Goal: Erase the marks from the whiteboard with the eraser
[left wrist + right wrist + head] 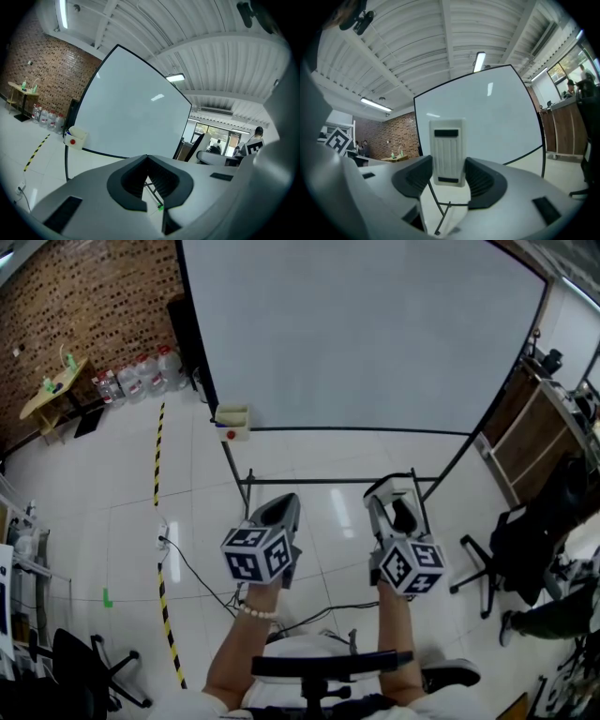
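The big whiteboard [366,334] stands on a black frame ahead of me, and I see no marks on its surface. It also fills the middle of the left gripper view [126,117] and the right gripper view [497,117]. My right gripper [397,507] is shut on a white ribbed eraser [448,150], held upright between the jaws and short of the board. In the head view the eraser [392,485] shows at that gripper's tip. My left gripper [278,507] hangs beside it, shut, its tips meeting with nothing between them [147,161].
A small white tray [232,421] with a red dot hangs at the board's lower left corner. Black stand bars [328,482] cross the floor below. Water bottles [141,376] and a wooden table [56,390] stand far left. An office chair [525,540] and a cabinet [534,427] are on the right.
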{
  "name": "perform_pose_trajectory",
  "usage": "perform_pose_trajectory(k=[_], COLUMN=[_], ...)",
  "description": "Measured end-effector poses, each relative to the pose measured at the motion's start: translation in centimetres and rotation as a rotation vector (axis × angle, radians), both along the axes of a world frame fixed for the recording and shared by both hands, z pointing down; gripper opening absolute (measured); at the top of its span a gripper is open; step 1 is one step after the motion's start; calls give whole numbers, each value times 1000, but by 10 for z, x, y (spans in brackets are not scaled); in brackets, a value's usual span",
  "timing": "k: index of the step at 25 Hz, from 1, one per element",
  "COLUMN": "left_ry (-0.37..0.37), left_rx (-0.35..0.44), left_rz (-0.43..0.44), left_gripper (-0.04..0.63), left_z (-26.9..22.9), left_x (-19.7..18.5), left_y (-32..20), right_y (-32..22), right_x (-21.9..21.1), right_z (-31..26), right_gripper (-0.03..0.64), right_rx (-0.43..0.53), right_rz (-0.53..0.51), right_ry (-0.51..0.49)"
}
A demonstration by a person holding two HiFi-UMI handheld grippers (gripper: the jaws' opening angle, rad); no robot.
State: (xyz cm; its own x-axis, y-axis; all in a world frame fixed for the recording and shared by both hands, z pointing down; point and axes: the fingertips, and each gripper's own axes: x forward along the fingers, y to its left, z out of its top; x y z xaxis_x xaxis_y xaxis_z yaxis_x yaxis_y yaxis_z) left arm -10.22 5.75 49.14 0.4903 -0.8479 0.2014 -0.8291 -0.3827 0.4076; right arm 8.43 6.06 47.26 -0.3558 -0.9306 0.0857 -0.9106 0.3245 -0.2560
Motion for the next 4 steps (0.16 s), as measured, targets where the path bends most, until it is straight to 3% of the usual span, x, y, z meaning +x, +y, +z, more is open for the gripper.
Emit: perform_pose_trajectory(k=[4], left_ry=[37], left_rx=[-6], left_rz=[-4], left_gripper=[-10], left_z=[-2], left_x=[-13], left_y=[-2], right_y=[-1], right_x=[-12], right_z=[-3], right_gripper=[248], right_rx=[2], right_rz=[-4], right_ry=[6])
